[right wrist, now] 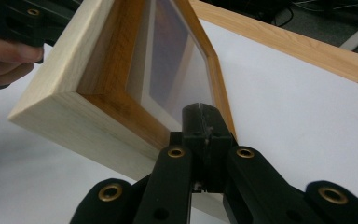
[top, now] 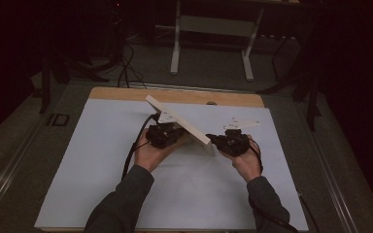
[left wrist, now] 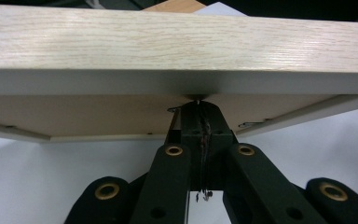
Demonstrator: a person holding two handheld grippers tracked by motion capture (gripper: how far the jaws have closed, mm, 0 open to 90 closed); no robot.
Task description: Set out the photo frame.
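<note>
The left gripper (left wrist: 199, 105) has its jaws fully closed, tips pressed together against the back of the wooden picture frame (left wrist: 168, 42). Whether they pinch a small metal tab there or merely touch the backing cannot be told. The right gripper (right wrist: 200, 109) also has its jaws closed on each other, tips resting at the frame's (right wrist: 98, 93) inner lip, on the glazed front side.

In the high view, the frame (top: 179, 124) stands tilted on edge above the white table cover (top: 102, 184), between the left gripper (top: 172, 132) and the right gripper (top: 218, 140). The step in hand appears to be steadying the frame from both faces. The next move likely calls for one gripper to brace while the other works the back fittings.

The picture behind the glass is blurred. The room beyond the wooden table edge (top: 126, 93) is dark; a white stand (top: 213, 29) is partly cut off.
</note>
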